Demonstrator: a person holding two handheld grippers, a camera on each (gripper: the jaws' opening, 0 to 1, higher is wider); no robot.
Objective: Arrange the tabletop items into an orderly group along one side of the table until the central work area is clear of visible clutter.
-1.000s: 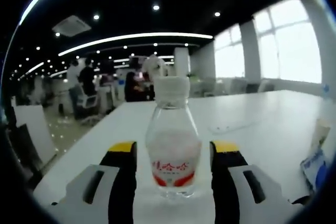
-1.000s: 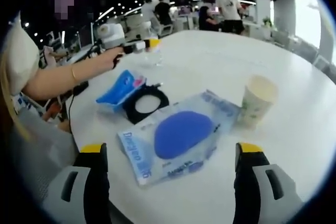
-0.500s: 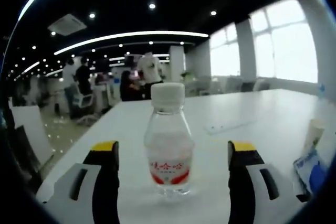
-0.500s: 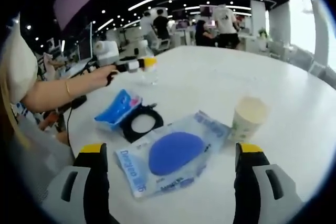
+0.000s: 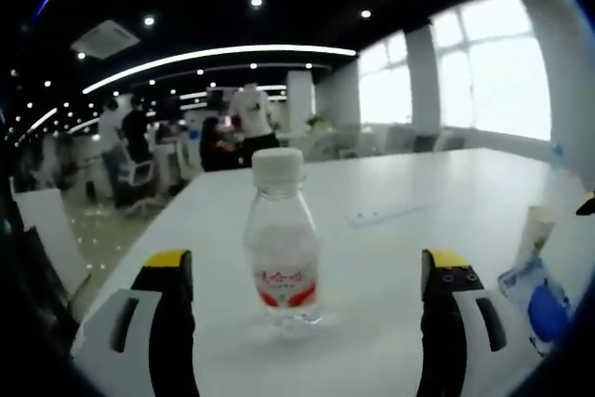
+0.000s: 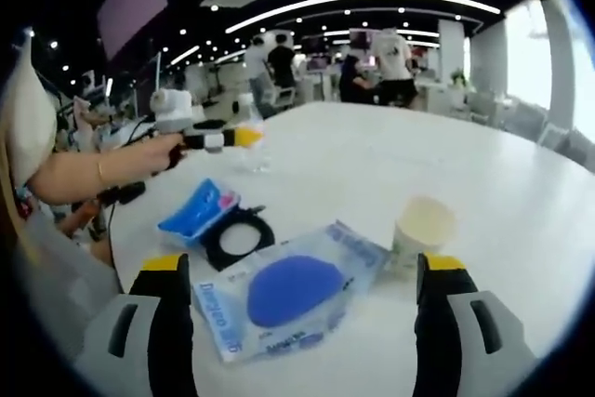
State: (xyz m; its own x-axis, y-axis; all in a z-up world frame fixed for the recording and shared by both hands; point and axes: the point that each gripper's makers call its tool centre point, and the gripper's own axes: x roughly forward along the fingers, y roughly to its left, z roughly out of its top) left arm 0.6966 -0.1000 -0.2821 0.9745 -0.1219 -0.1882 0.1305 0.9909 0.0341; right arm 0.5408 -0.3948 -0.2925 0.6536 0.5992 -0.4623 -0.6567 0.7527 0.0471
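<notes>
In the left gripper view, the left gripper (image 5: 307, 323) has opened its jaws wide and let go of the small clear plastic bottle with a white cap (image 5: 279, 239). It stands alone between them on the white bench (image 5: 446, 192), so it looks placed.

In the right gripper view, the right gripper (image 6: 302, 323) is open and empty. Just ahead of its jaws lie a clear packet with a blue pad (image 6: 288, 295) and a paper cup (image 6: 418, 230), not yet tidied.

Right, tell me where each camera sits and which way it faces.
Left gripper view: rides the left gripper, low over the white table, facing the water bottle between its open jaws.
Right gripper view: rides the right gripper, higher, looking down at the blue packet, paper cup and the person's forearm.
Shared: bottle, cup, packet.
</notes>
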